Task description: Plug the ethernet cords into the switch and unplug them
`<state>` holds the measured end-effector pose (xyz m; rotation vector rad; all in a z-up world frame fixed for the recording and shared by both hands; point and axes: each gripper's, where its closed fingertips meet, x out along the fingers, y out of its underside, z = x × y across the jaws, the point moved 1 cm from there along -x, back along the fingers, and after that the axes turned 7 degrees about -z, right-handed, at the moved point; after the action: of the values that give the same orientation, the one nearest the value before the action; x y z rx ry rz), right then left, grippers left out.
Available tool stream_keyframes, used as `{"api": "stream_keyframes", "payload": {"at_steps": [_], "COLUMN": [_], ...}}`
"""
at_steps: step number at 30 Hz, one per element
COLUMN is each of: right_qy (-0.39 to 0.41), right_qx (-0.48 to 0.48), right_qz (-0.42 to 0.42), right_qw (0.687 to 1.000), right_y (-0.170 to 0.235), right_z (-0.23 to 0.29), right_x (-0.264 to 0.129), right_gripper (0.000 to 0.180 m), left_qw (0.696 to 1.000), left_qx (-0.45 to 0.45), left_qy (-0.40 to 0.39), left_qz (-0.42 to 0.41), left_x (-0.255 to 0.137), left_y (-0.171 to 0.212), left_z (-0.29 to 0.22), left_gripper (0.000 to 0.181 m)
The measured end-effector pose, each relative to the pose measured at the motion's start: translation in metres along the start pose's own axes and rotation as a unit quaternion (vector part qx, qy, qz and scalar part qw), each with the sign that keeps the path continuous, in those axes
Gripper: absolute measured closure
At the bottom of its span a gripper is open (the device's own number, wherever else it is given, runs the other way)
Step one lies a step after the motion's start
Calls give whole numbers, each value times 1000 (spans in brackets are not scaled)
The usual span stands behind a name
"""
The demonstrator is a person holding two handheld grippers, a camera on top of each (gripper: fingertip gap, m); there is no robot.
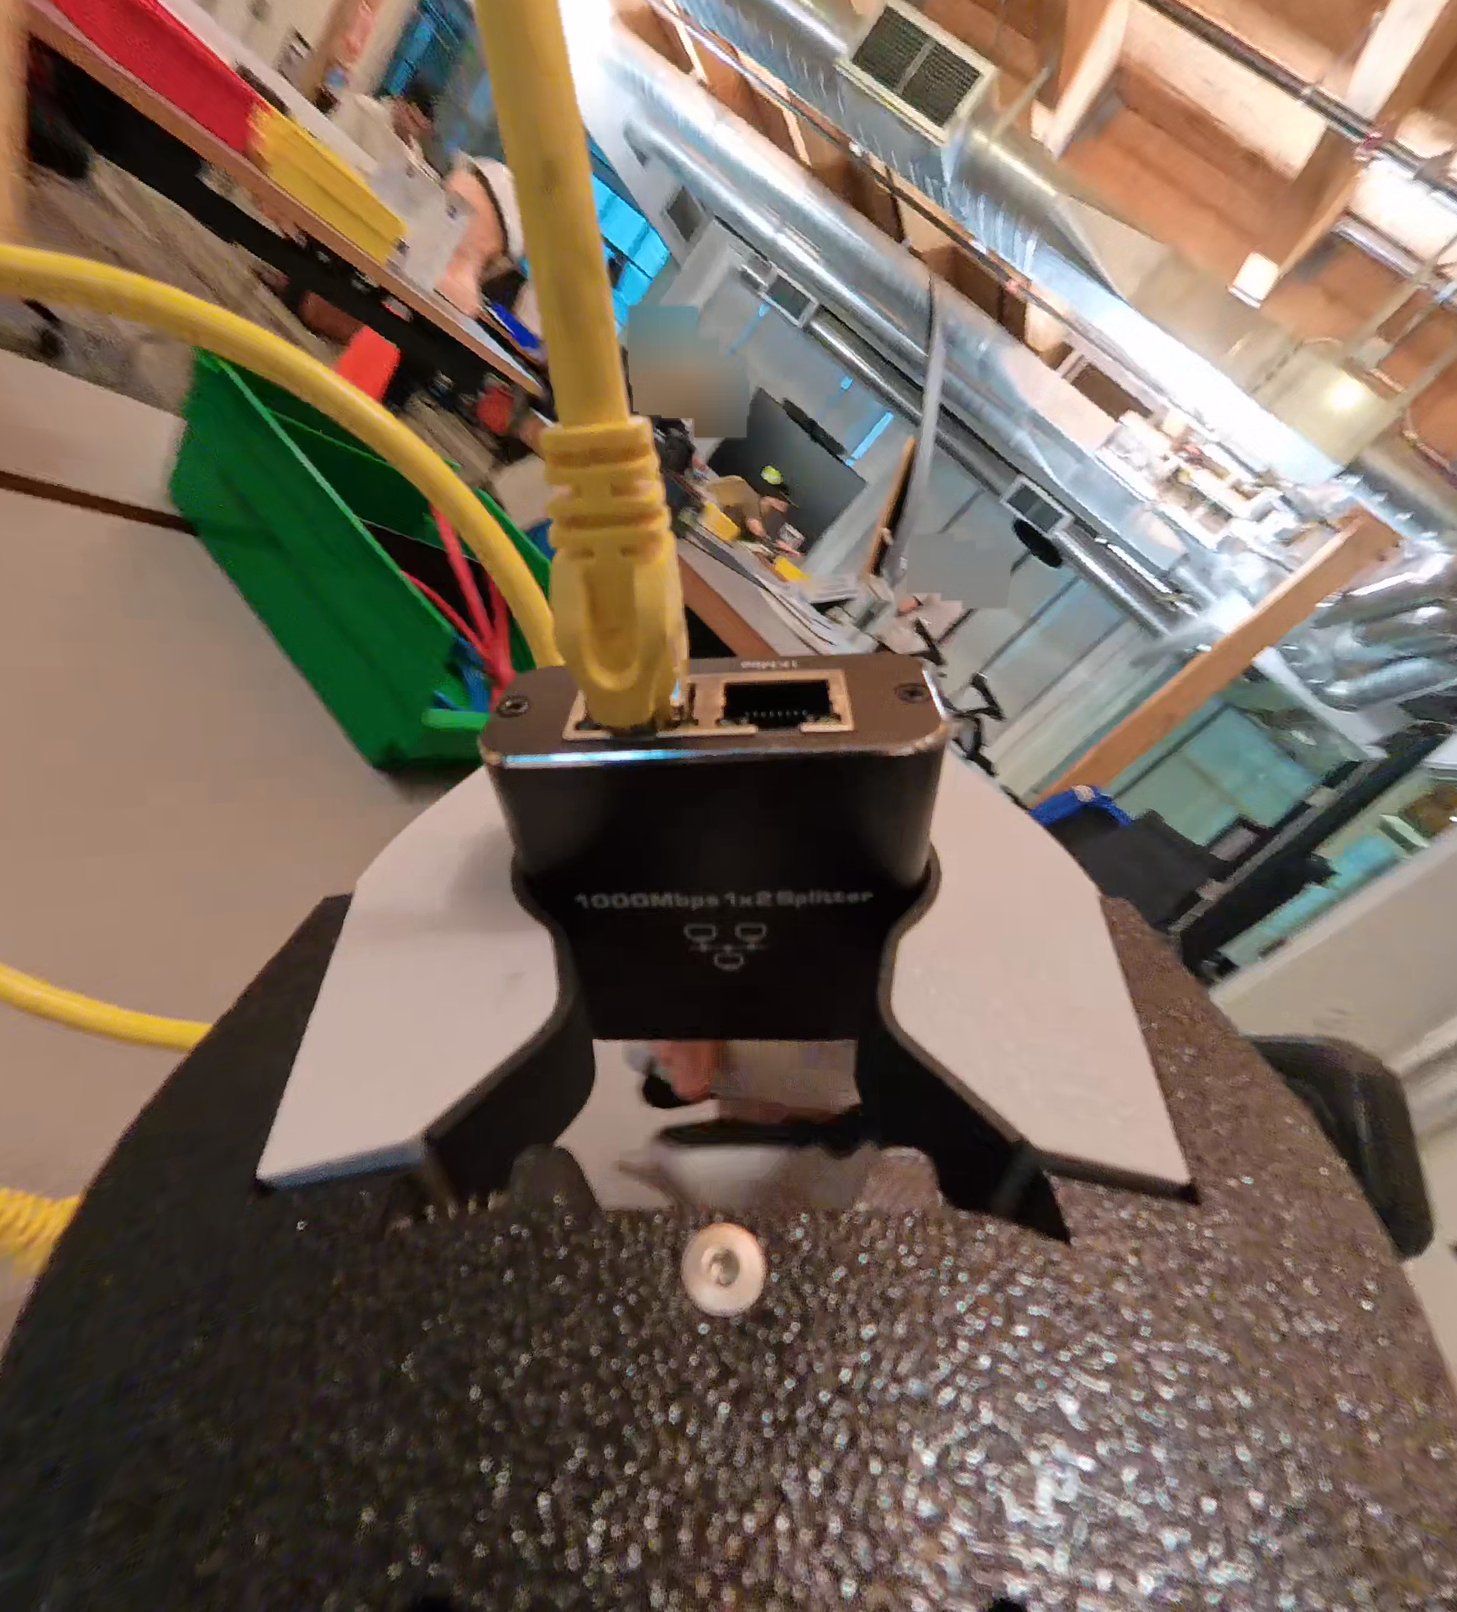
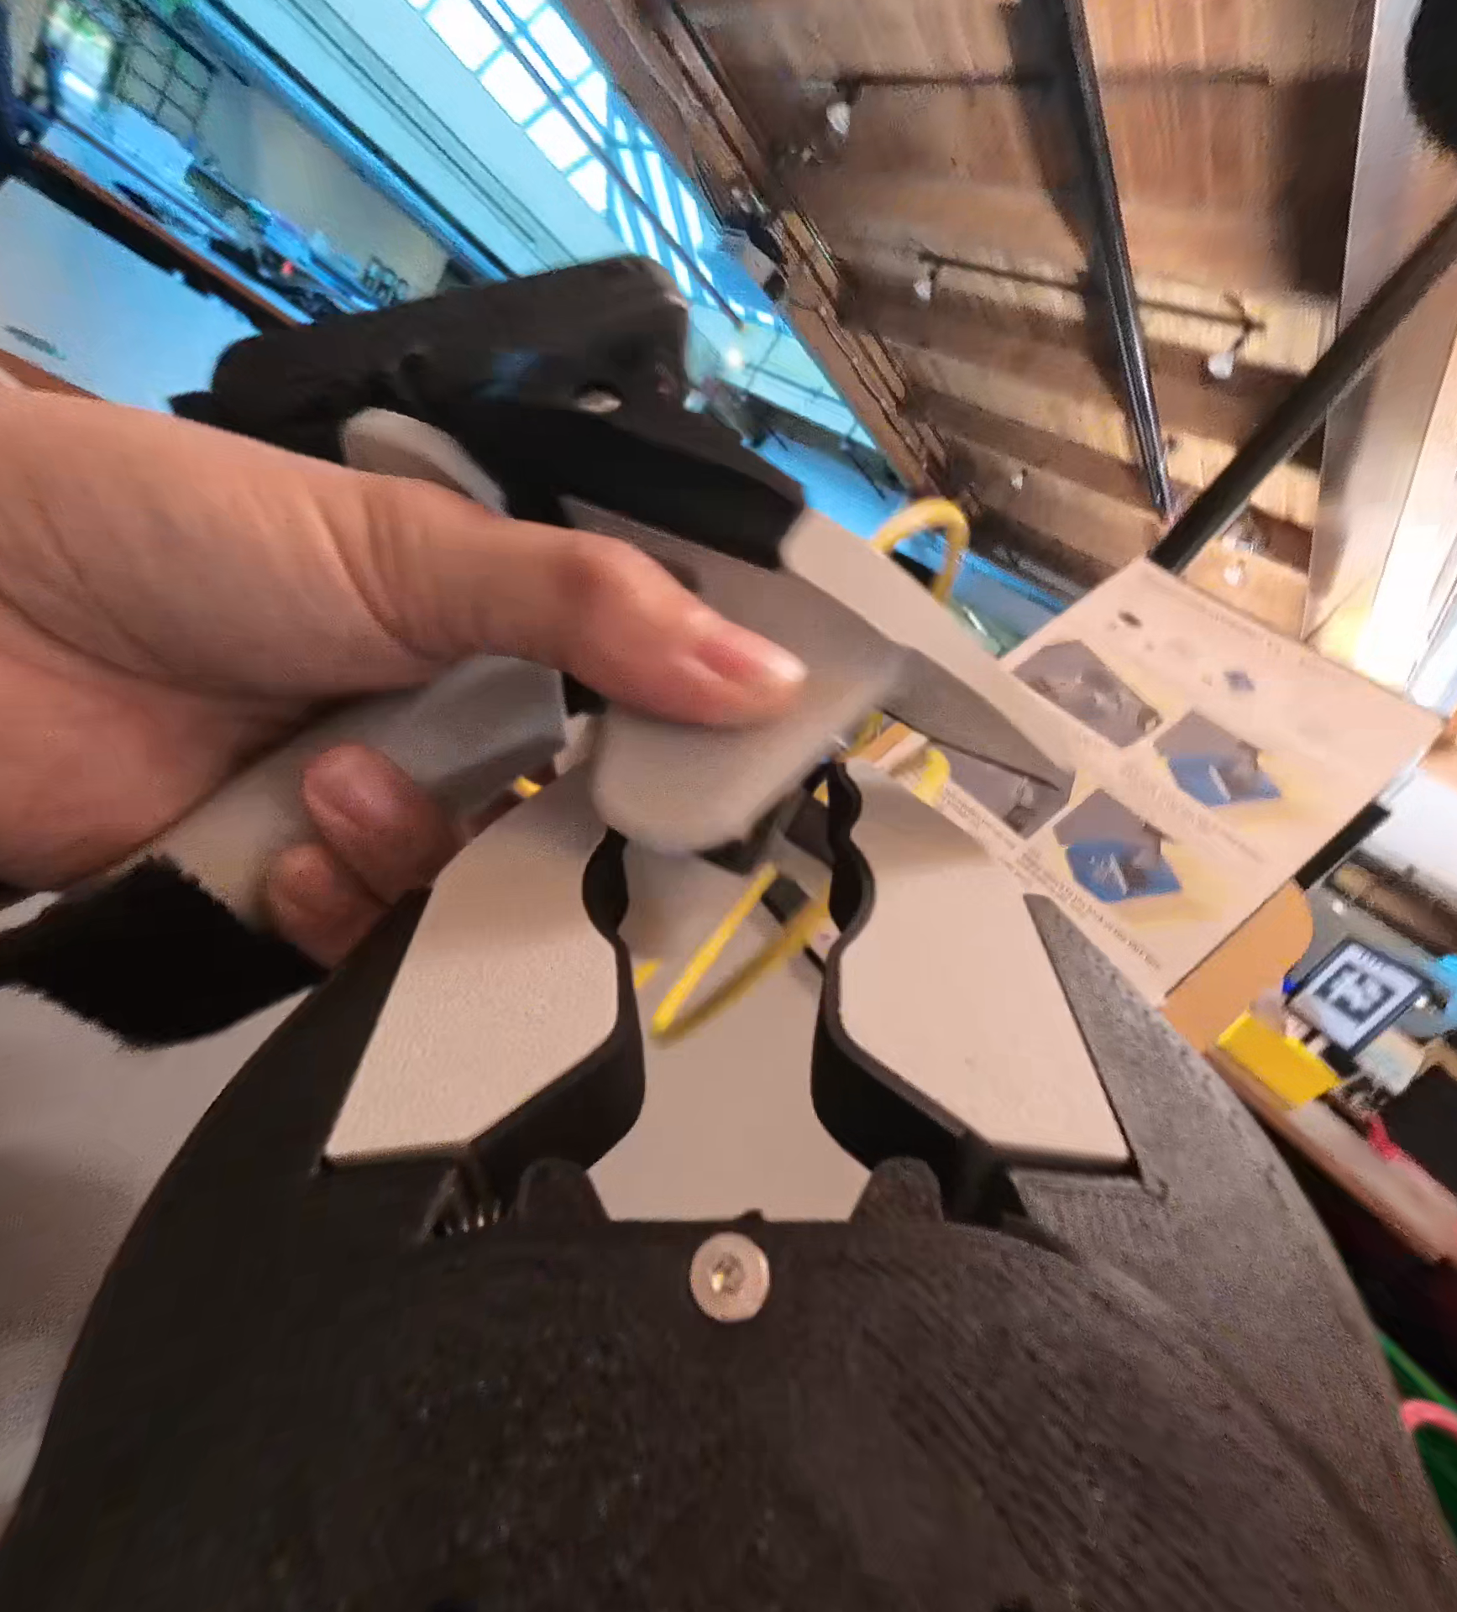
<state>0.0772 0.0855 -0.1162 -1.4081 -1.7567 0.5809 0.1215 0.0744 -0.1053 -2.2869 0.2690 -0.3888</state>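
My left tool [image 1: 720,881] pinches the black ethernet switch [image 1: 711,829] by its sides. One yellow ethernet cord [image 1: 611,593] sits plugged in its left port; the right port [image 1: 781,705] gapes. Behind, a green bin [image 1: 306,558] on the table [image 1: 35,698]. My right tool [image 2: 729,859] hangs spread, empty.

right gripper [image 2: 729,881] agape (yellow cord [image 2: 729,968] beyond)

One black switch [image 1: 711,820] with two ports, one plugged yellow cord [image 1: 611,558], one green bin [image 1: 306,567].
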Motion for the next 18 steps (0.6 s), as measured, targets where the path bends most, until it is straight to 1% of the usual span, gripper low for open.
{"api": "stream_keyframes", "payload": {"at_steps": [1, 2, 4, 7, 10, 12, 13, 15, 17, 18], "right_qy": [8, 26, 27, 43, 41, 32, 43, 45, 53, 45], "right_qx": [-17, -31, -41, -46, -34, 8, 37, 129, 225, 279], "right_qz": [7, 23, 27, 30, 8, -18, -26, -55, -105, -136], "right_qw": [1000, 999, 998, 998, 999, 999, 998, 989, 967, 949], "right_y": [2, 7, 8, 6, -5, -13, -15, -20, -25, -28], "right_z": [-2, -10, -17, -25, -35, -43, -52, -68, -80, -83], "right_x": [1, 0, -7, -17, -29, -37, -43, -52, -59, -62], "right_gripper": [133, 138, 142, 144, 148, 154, 154, 154, 154, 154], "left_qw": [1000, 999, 998, 998, 996, 993, 992, 991, 990, 990], "left_qx": [-18, -34, -51, -44, -37, -49, -49, -41, -45, -46], "left_qy": [12, 18, 25, 31, 70, 100, 111, 116, 124, 130], "left_qz": [8, 12, 12, 23, 33, 32, 42, 52, 45, 41], "left_x": [6, 11, 18, 27, 34, 34, 33, 29, 26, 25], "left_y": [6, 11, 16, 21, 23, 17, 17, 14, 9, 8], "left_z": [-7, -11, -15, -23, -41, -49, -49, -44, -43, -43], "left_gripper": [106, 106, 106, 106, 103, 92, 91, 88, 94, 97]}}
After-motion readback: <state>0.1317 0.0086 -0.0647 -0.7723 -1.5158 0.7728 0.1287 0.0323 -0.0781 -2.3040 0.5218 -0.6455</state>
